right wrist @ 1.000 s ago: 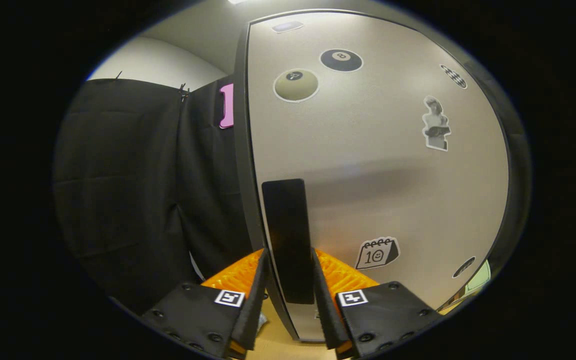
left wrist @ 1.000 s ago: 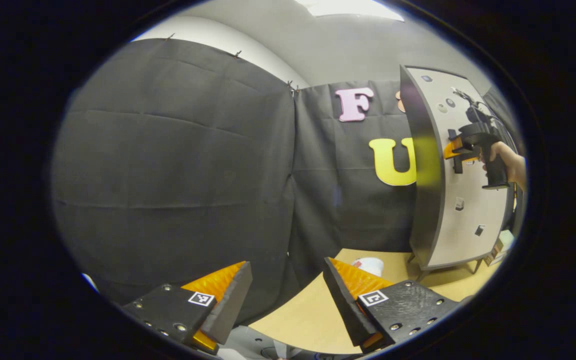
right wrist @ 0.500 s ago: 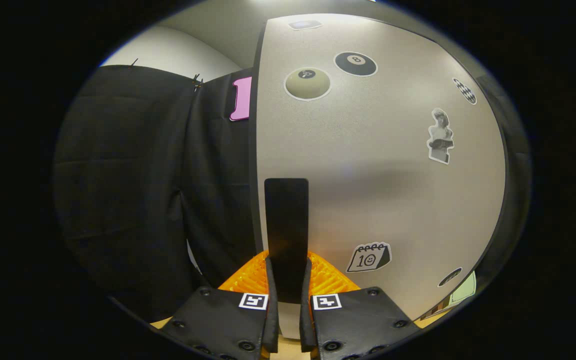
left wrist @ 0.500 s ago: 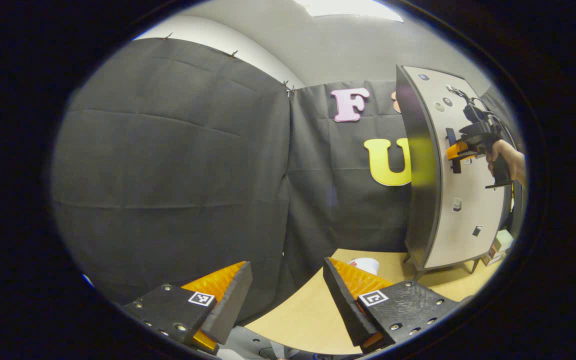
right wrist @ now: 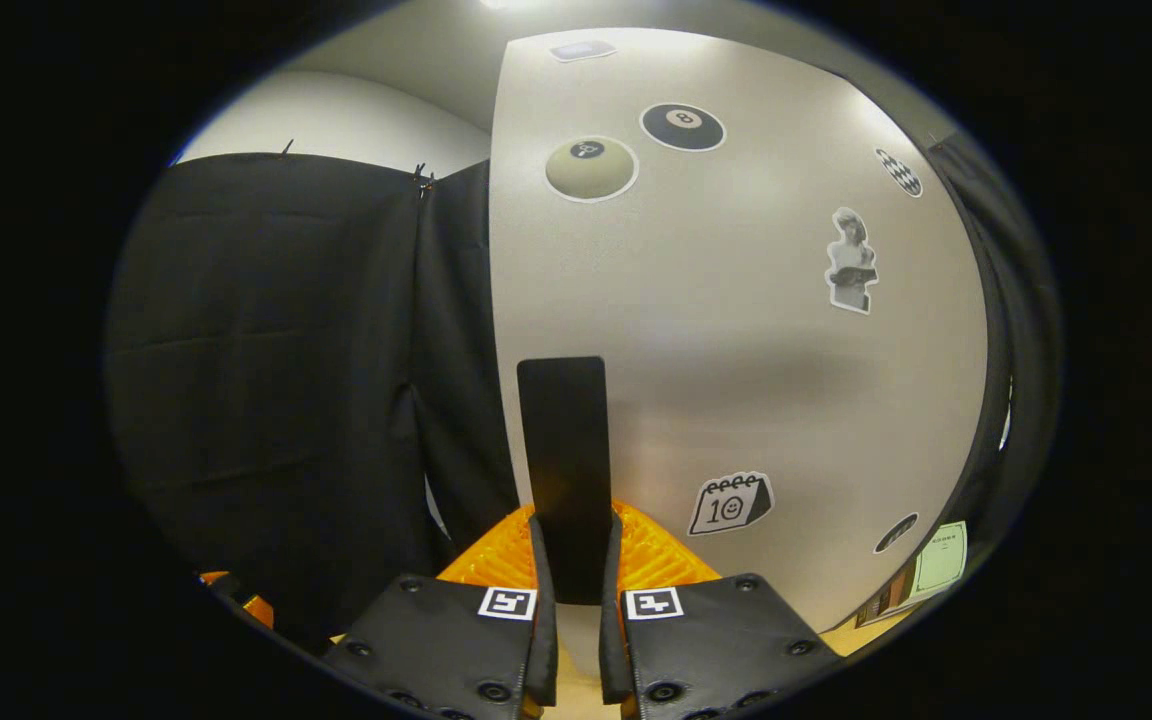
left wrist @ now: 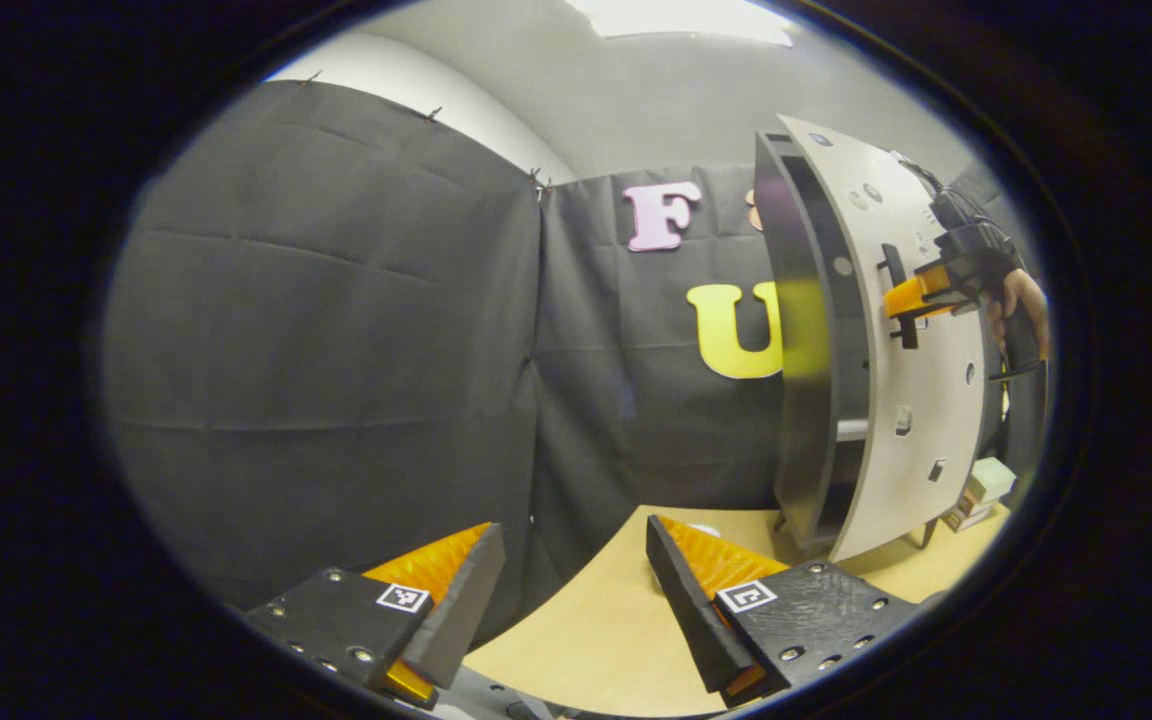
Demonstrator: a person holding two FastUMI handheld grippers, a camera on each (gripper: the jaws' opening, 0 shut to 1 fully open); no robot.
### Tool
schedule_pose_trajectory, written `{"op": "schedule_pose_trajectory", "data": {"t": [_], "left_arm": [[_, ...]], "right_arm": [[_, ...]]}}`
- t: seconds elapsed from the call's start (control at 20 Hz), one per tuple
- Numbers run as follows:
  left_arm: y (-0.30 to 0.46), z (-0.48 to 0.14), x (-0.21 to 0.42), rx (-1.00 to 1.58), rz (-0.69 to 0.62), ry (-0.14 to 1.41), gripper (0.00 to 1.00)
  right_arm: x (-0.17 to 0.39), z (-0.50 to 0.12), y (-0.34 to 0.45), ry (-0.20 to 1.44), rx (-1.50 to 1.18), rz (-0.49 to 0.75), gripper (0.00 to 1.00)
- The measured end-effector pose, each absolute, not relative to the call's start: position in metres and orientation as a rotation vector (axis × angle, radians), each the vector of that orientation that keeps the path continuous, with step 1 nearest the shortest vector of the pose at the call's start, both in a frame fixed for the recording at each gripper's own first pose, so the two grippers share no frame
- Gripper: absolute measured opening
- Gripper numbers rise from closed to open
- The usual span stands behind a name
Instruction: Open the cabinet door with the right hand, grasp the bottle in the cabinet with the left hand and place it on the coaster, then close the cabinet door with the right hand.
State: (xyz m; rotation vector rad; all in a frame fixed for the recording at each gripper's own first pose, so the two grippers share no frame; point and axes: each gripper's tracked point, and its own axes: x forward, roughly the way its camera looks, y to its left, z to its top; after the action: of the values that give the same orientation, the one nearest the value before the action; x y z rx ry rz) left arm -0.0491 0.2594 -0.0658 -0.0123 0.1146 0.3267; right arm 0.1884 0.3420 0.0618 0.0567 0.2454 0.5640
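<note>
Cabinet door (right wrist: 736, 330) is ajar, its black handle (right wrist: 564, 470) clamped between both fingers of the right gripper (right wrist: 576, 610), jaws narrow with only the handle between them. In the right gripper view the handle stands upright straight ahead of the fingers and runs up from them; the pale door face spreads up and right of it, carrying stickers: two billiard balls (right wrist: 591, 168) near the top, a small figure (right wrist: 849, 262) on the right, a calendar (right wrist: 731, 503) just right of the handle's lower end. Black cloth wall (right wrist: 286, 380) sits to the left of the fingers. This view hides the cabinet interior.

Left gripper view gives the side angle: the cabinet (left wrist: 801, 340) stands on the wooden table (left wrist: 616, 620), ahead and to the right of the left gripper (left wrist: 576, 590), well apart from it. From here the door (left wrist: 921, 400) is swung away from the dark cabinet body, with a gap showing a shelf edge (left wrist: 851, 430) inside. The right gripper (left wrist: 901, 300) is seen from the side on the handle (left wrist: 898, 300), held by a hand (left wrist: 1021, 300) at the far right. Bottle can't be made out in the gap from this angle.

Left gripper's jaws are wide apart with nothing between them, hanging over the near table edge. A small white object (left wrist: 704, 529) peeks just above its right finger; can't tell what it is.
</note>
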Motion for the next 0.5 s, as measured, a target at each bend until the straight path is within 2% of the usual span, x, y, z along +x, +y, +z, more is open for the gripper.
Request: {"op": "schedule_pose_trajectory", "data": {"t": [0.15, 0.4, 0.45, 0.5], "left_arm": [[0.244, -0.061, -0.037, 0.002, 0.285, 0.107, 0.87], [0.225, -0.06, -0.025, 0.018, 0.23, 0.103, 0.87], [0.22, -0.06, -0.022, 0.019, 0.214, 0.101, 0.87], [0.214, -0.062, -0.017, 0.02, 0.198, 0.101, 0.87]], "right_arm": [[0.185, 0.062, 0.337, 0.243, 0.057, 0.584, 0.14], [0.179, 0.061, 0.326, 0.223, 0.074, 0.62, 0.15], [0.178, 0.061, 0.324, 0.22, 0.071, 0.628, 0.18], [0.177, 0.061, 0.322, 0.211, 0.067, 0.634, 0.15]]}}
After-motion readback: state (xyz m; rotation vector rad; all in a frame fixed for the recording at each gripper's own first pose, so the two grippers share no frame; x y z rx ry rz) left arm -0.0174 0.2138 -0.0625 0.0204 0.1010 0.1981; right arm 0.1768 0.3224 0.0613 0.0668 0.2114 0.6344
